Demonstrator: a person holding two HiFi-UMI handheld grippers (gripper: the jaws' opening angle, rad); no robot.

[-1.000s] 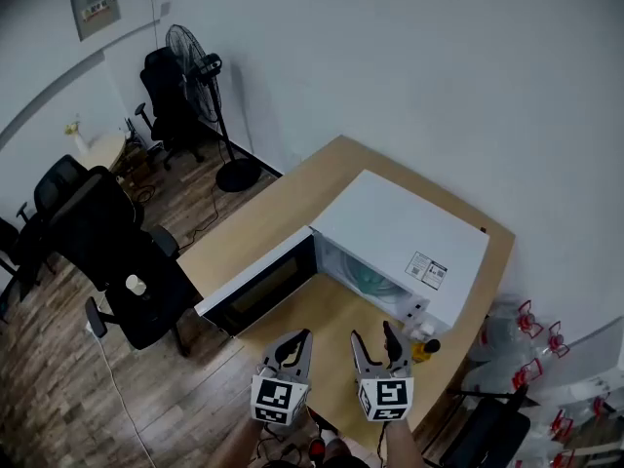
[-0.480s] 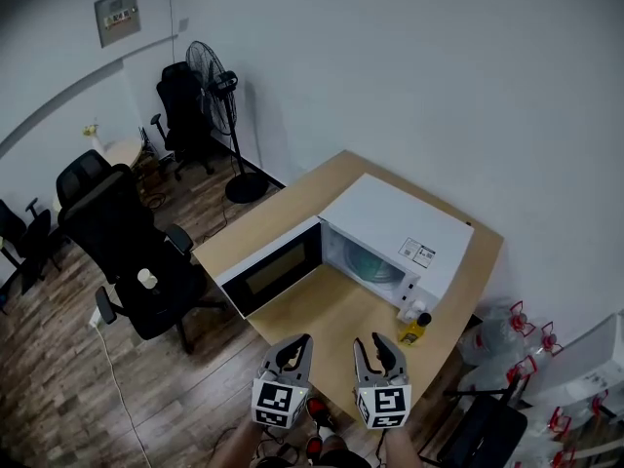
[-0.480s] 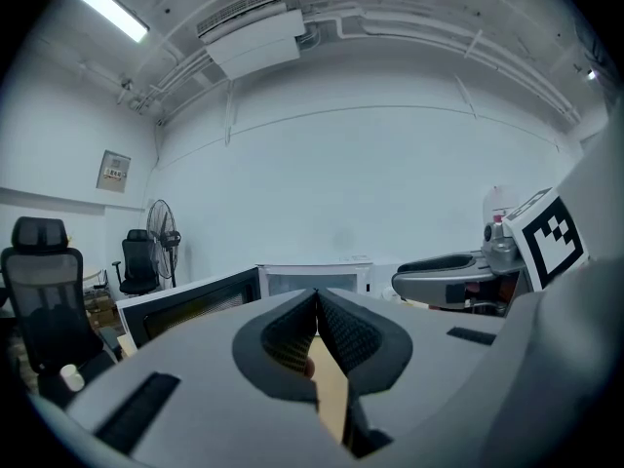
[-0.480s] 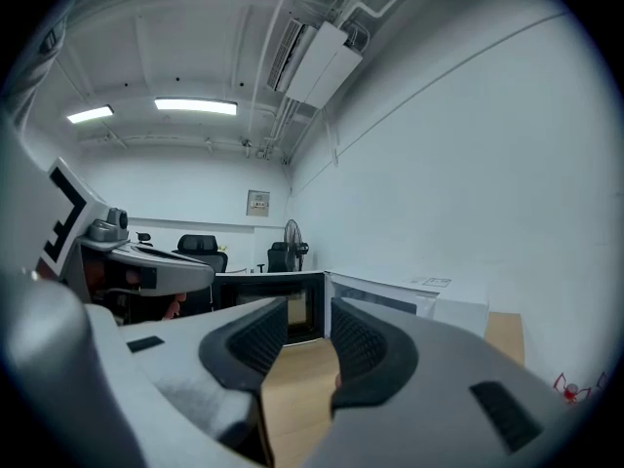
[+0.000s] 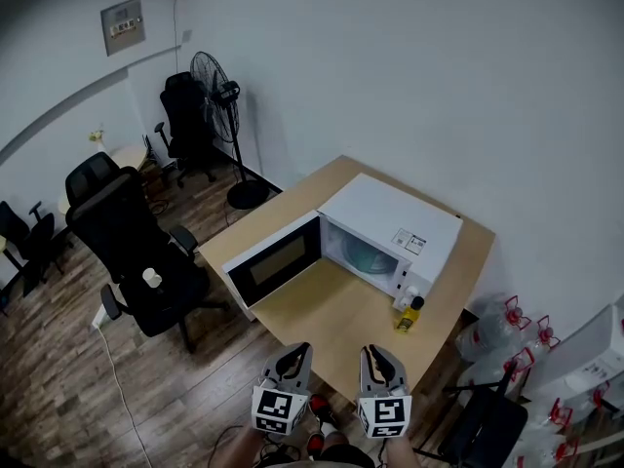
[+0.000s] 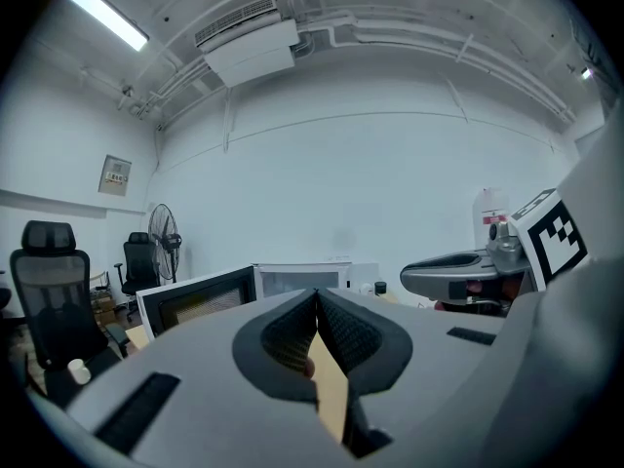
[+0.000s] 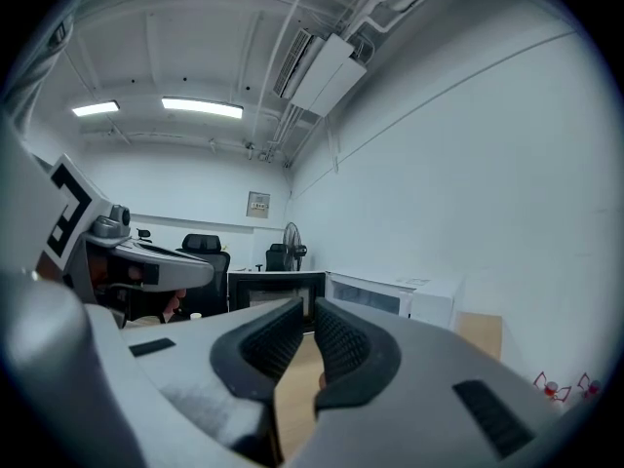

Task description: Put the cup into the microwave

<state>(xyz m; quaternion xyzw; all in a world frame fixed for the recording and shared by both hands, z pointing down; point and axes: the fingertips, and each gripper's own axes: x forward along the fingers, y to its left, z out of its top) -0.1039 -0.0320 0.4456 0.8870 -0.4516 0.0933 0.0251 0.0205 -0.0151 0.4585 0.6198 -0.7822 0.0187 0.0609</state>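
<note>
The white microwave [image 5: 390, 224] stands on the wooden table [image 5: 331, 310] with its door [image 5: 275, 261] swung open to the left. A pale green rounded shape [image 5: 370, 256] shows inside; I cannot tell whether it is the cup. Both grippers hover side by side off the table's near edge, well short of the microwave. The left gripper [image 5: 292, 359] is shut and empty, its tips [image 6: 317, 295] meeting. The right gripper [image 5: 378, 362] has just been closing; its jaws [image 7: 308, 308] stand almost together with nothing between them.
A small yellow bottle [image 5: 409, 312] stands by the microwave's front right corner. A black office chair [image 5: 136, 261] with a small white cup-like thing [image 5: 151, 278] on its seat stands left of the table. A fan [image 5: 216, 86] is behind, water jugs [image 5: 502, 325] at right.
Both grippers have drawn back from the microwave, which now looks smaller and farther off. The right gripper's jaws have closed from wide apart. The left jaws stay shut.
</note>
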